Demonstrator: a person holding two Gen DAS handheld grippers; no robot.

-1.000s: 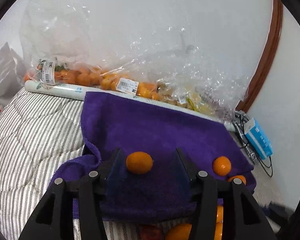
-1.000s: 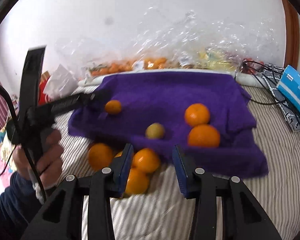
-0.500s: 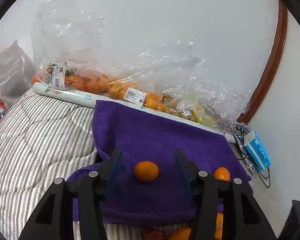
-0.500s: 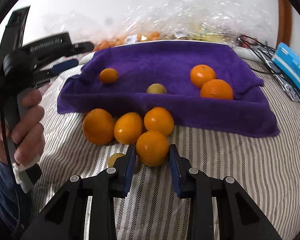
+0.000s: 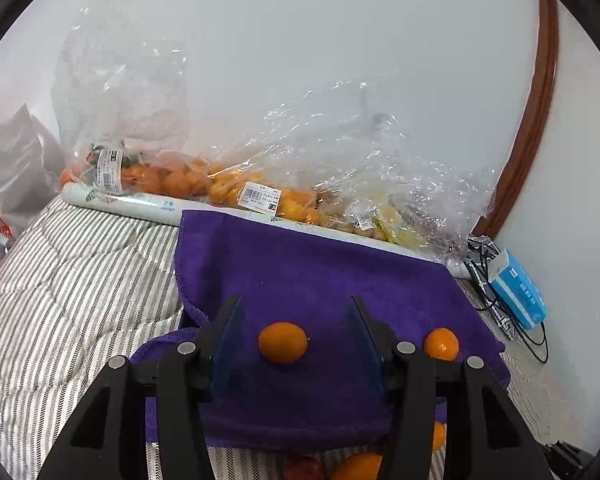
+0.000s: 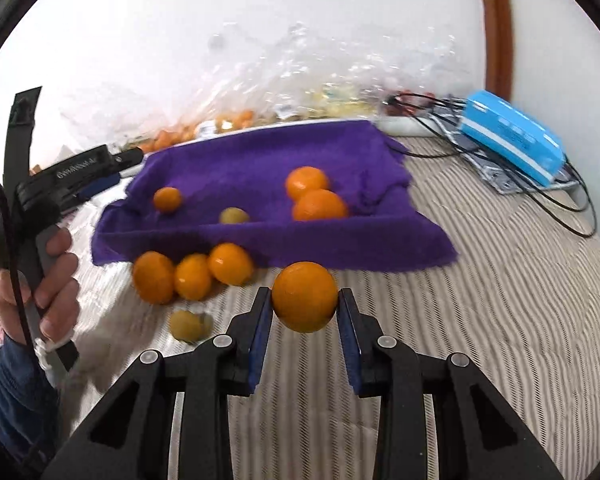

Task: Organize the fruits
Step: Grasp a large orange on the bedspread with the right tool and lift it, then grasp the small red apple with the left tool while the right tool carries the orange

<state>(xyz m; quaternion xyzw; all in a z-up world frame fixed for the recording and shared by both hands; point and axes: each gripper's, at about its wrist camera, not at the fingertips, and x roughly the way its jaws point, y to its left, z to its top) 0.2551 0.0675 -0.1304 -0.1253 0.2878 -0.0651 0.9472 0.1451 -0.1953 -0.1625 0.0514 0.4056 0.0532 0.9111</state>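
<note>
On the left, a hand (image 6: 40, 280) holds the left gripper (image 5: 294, 344) over the purple towel (image 5: 320, 272). Its two fingers stand wide apart and grab nothing. A small orange (image 5: 283, 342) sits on the towel between them, touching neither finger. Another small orange (image 5: 441, 344) lies near the towel's right edge. Three oranges (image 6: 192, 276) sit side by side on the striped blanket (image 6: 480, 300), right by the towel's front edge, and a little yellow fruit (image 6: 188, 325) lies near them. To the right, the right gripper (image 6: 304, 312) squeezes a big orange (image 6: 304, 297) between its blue pads, held up above the blanket. Far right lies a blue box (image 6: 512, 140).
</note>
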